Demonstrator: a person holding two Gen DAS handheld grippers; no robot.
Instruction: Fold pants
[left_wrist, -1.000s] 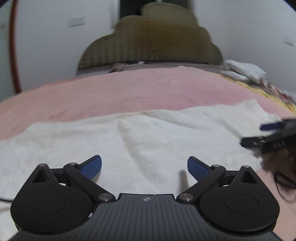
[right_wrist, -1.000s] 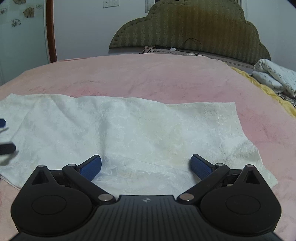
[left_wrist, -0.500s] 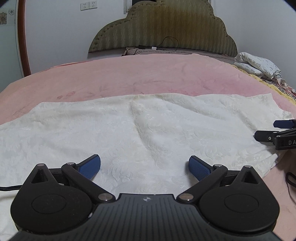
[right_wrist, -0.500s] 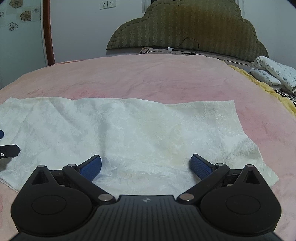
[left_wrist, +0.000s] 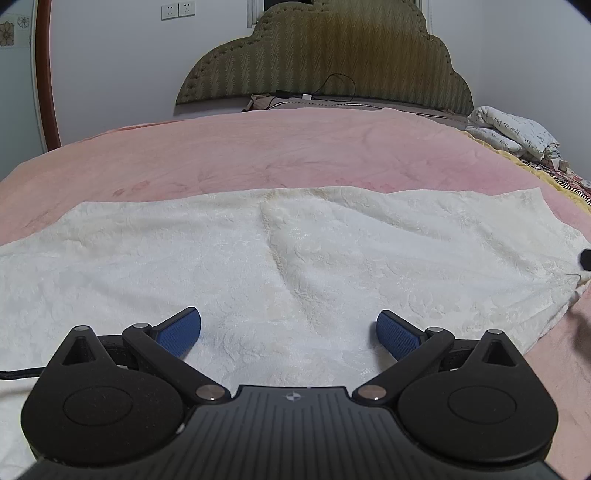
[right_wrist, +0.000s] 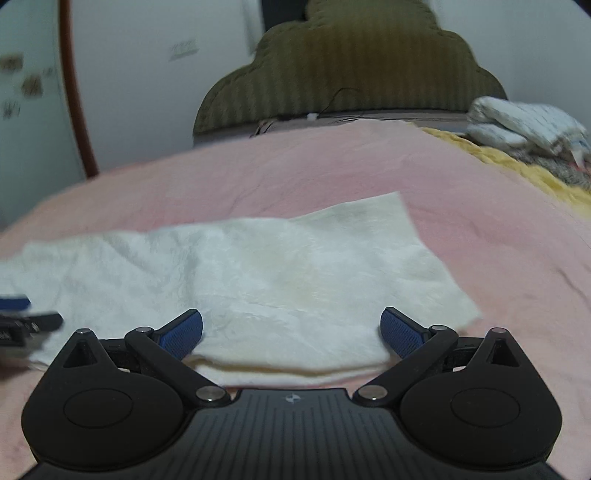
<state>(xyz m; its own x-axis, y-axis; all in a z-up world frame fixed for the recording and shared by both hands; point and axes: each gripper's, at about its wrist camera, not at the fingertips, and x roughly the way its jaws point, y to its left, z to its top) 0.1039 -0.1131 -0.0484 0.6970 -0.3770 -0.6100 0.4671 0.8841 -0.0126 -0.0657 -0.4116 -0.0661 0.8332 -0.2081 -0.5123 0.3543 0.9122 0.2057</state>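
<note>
pants (left_wrist: 295, 258) flat across pink bed (left_wrist: 277, 155) | right gripper (right_wrist: 291, 332) pulled back to near hem since 0.5 s ago, view blurred | left gripper (left_wrist: 288, 330) over cloth | both jaws wide, empty | likely regrasp next

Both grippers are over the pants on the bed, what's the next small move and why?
Probably lower the right gripper onto the near edge of the white pants and close. Its jaws are open and empty, that folded edge lies just in front of them, and the left gripper is open too, over the flat cloth, so nothing is held yet.
</note>
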